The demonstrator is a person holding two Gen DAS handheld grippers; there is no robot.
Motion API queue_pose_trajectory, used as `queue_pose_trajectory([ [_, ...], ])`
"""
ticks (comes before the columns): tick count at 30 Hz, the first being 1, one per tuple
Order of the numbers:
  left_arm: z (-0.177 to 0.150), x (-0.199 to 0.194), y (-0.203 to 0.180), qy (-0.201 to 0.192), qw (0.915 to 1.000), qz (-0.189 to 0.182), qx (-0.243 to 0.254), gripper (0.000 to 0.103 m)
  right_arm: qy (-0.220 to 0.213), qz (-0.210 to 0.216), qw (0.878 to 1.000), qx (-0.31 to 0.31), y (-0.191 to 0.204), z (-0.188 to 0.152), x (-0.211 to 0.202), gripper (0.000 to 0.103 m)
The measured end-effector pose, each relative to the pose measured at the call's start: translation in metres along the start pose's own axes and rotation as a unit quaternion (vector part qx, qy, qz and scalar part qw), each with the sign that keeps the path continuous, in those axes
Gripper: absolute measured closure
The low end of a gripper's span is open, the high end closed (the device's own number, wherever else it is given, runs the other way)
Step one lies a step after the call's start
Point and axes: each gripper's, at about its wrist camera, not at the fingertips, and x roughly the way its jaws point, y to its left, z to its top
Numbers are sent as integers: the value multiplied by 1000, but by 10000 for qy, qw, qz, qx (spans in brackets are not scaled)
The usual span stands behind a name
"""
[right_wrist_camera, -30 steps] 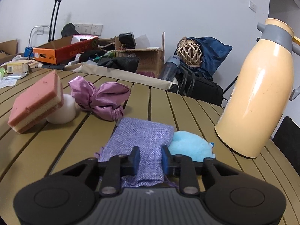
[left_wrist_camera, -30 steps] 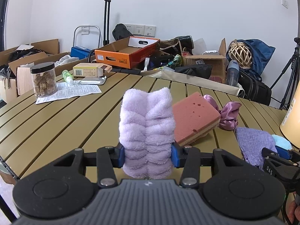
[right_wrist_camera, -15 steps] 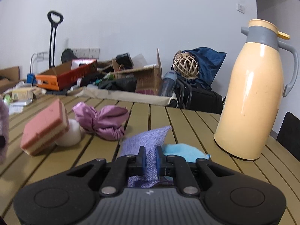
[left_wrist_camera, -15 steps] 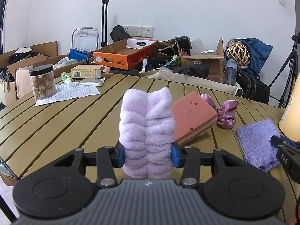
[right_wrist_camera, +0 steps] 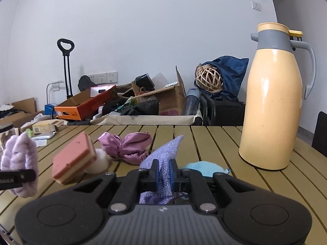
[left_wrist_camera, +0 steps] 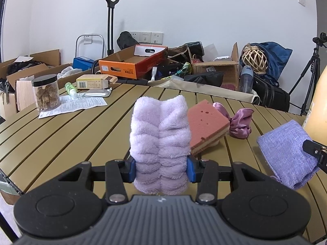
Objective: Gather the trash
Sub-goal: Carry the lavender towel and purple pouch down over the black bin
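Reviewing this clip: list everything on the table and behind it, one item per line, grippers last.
fluffy towel: 1, lilac, held in left gripper
woven cloth: 1, purple, pinched in right gripper, lifted
sponge: 1, pink, mid-table, tilted
satin scrunchie: 1, mauve, behind sponge
blue cloth: 1, light blue, beside jug
thermos jug: 1, cream, table's right
jar: 1, clear, black lid, on paper sheet
orange box: 1, behind table
wicker ball: 1, tan, back right
left gripper: black, shut
right gripper: black, shut
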Motion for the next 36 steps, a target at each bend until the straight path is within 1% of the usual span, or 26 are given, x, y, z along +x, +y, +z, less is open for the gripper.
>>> queue_pose_trajectory([
  [10,-5,-20,0,-110,9998,-134,87,57,-266,195,9994,120,-3,2,-39,94],
  [18,-18,-50,9,-164,9994,-280,144,57,-491,377,9981,74,2,-4,-86,94],
  [26,-41,-96,10,-376,9978,-467,269,57,-491,481,9974,199,-3,-33,-141,94],
  [30,-62,-114,13,-282,9975,-582,298,57,-464,494,9975,217,-6,-47,-164,94],
  [36,-90,-136,19,-123,9972,-634,369,57,-312,556,9977,224,-11,-72,-192,94],
])
